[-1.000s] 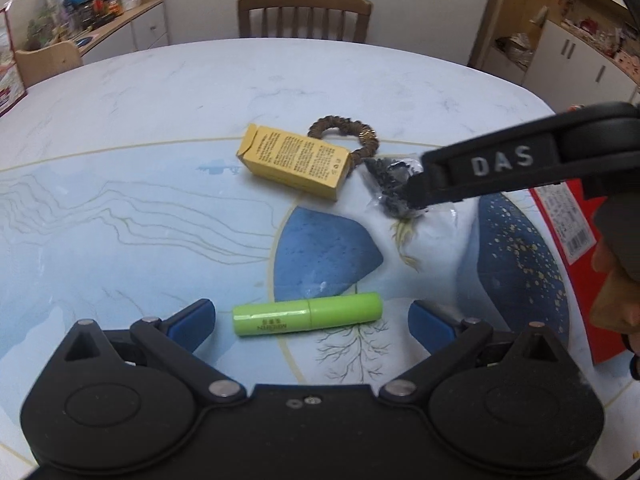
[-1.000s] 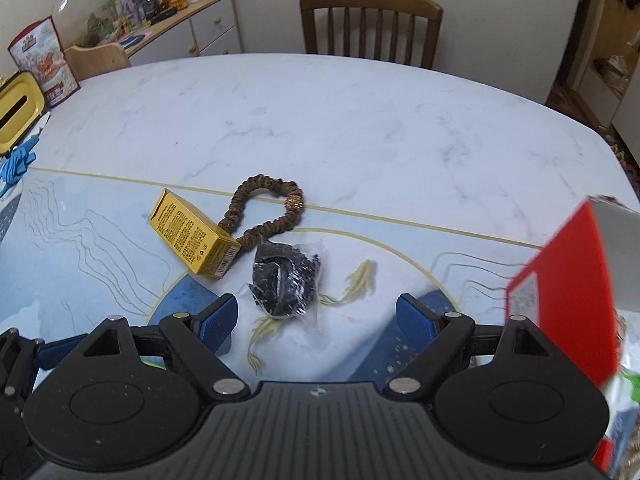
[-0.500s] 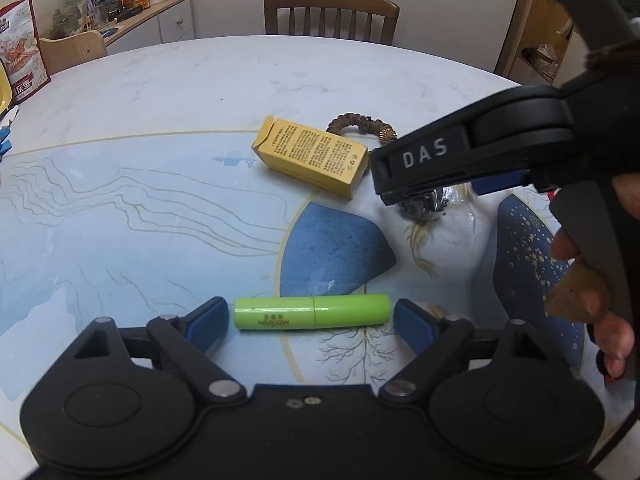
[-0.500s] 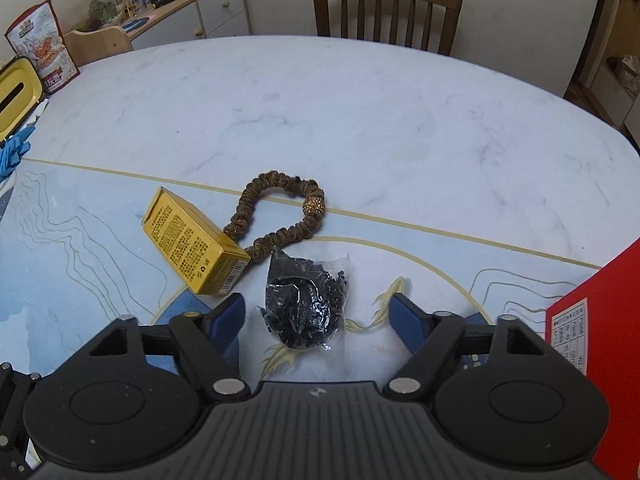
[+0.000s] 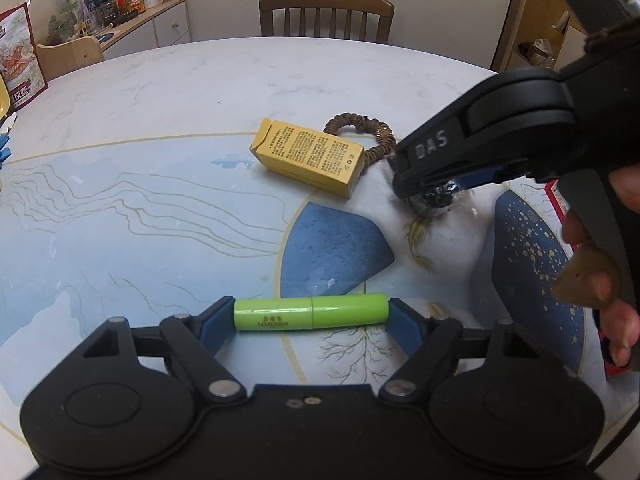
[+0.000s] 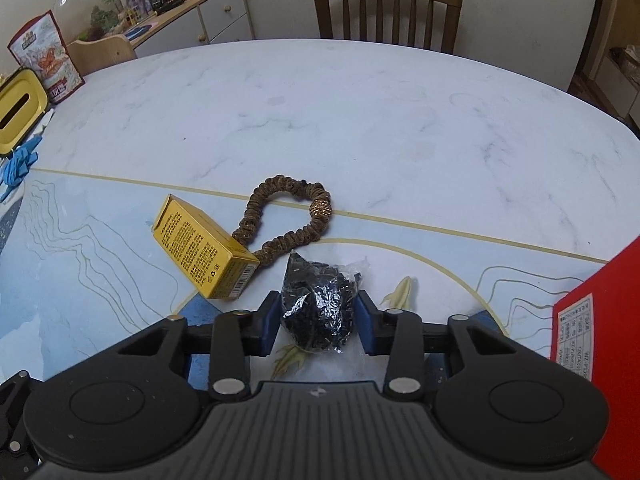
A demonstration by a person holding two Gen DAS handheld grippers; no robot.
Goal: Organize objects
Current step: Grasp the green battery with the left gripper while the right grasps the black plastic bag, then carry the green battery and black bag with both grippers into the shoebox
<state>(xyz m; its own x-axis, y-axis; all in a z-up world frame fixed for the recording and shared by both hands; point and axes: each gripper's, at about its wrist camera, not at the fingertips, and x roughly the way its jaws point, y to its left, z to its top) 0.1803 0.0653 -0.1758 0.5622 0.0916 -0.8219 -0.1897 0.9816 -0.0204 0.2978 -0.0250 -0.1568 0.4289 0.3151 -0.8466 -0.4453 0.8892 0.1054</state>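
A lime-green tube lies crosswise on the patterned mat, and my left gripper is shut on it, one blue pad at each end. A clear packet of small black pieces sits between the blue pads of my right gripper, which is shut on it. The left wrist view shows that gripper from the side, a hand on its handle, with the packet under its tip. A yellow box and a brown hair tie lie just beyond.
A red box stands at the right edge of the round marble table. A wooden chair is at the far side. A yellow tin, a snack bag and blue items sit at the left.
Both grippers moved forward and closed: the left pads came in onto the green tube's ends, and the right pads came in onto the black packet.
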